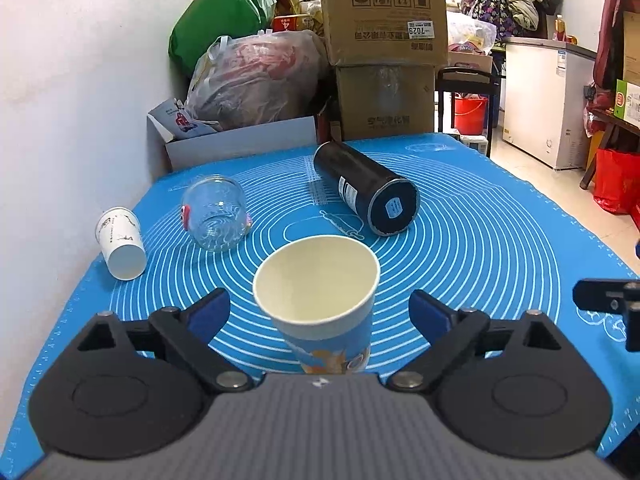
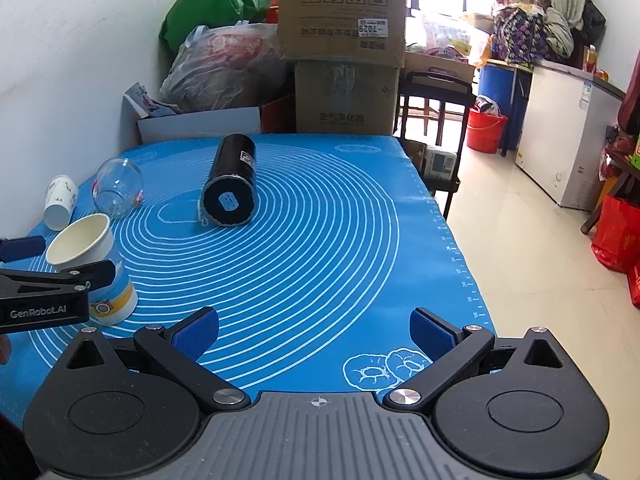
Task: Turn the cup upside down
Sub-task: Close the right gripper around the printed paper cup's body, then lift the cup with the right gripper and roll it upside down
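Note:
A paper cup [image 1: 320,300] with a blue printed wall stands upright, mouth up, on the blue mat [image 1: 500,248]. My left gripper [image 1: 320,314] is open, one finger on each side of the cup, not touching it. The right wrist view shows the same cup [image 2: 86,258] at the far left with the left gripper [image 2: 60,260] around it. My right gripper [image 2: 316,334] is open and empty over the mat [image 2: 320,240], to the right of the cup.
A black cylinder [image 1: 366,188] lies on its side behind the cup. A glass jar [image 1: 216,214] and a white paper cup [image 1: 120,244] lie tipped at the left by the wall. Boxes [image 1: 384,56] and bags stand beyond the far edge. Floor drops off at the right [image 2: 540,260].

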Demonstrator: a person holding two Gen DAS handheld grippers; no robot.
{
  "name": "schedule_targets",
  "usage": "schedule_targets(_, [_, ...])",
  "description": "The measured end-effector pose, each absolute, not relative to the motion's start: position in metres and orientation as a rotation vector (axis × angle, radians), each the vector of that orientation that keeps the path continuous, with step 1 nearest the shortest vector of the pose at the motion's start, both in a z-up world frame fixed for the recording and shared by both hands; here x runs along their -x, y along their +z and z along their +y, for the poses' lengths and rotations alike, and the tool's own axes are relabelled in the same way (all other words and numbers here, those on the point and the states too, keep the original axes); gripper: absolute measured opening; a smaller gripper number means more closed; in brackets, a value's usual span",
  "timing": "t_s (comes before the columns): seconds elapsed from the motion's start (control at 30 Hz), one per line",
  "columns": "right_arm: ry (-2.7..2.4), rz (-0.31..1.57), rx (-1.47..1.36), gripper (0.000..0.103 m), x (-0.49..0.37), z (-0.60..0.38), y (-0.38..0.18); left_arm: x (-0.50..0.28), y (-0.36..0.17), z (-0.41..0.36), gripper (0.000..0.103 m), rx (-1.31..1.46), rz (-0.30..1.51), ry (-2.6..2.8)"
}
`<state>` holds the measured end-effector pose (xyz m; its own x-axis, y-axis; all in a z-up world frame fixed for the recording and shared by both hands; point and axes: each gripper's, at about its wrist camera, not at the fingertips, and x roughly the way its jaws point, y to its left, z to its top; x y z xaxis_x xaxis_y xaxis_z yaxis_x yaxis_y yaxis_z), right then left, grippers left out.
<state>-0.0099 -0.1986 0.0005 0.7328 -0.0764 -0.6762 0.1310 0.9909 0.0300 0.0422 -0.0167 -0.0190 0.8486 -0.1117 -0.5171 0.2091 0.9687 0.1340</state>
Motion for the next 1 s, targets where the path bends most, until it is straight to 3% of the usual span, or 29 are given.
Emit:
schedule_targets(0.3, [-0.079,0.751,0.026,0.103,0.010,-0.181,0.010,-0.016,-0.003,0.007,0.098,-0.152,0.502,-0.136])
schedule_targets(0.5, [-0.053,0.748,0.297,0.103,-0.002,-0.145,0.024,0.005,0.010,0.036,0.098,-0.124,0.470,-0.060])
schedule_targets(0.73, [-0.080,0.640,1.042,0.103,-0.018,-0.068,0.014,0.019,0.007,0.082,0.098,-0.103,0.443,0.065])
schedule_targets(1.0, [0.009,0.272,2.070,0.103,0.003,-0.001,-0.054,0.024,-0.001,0.113,0.098,-0.072,0.429,0.119])
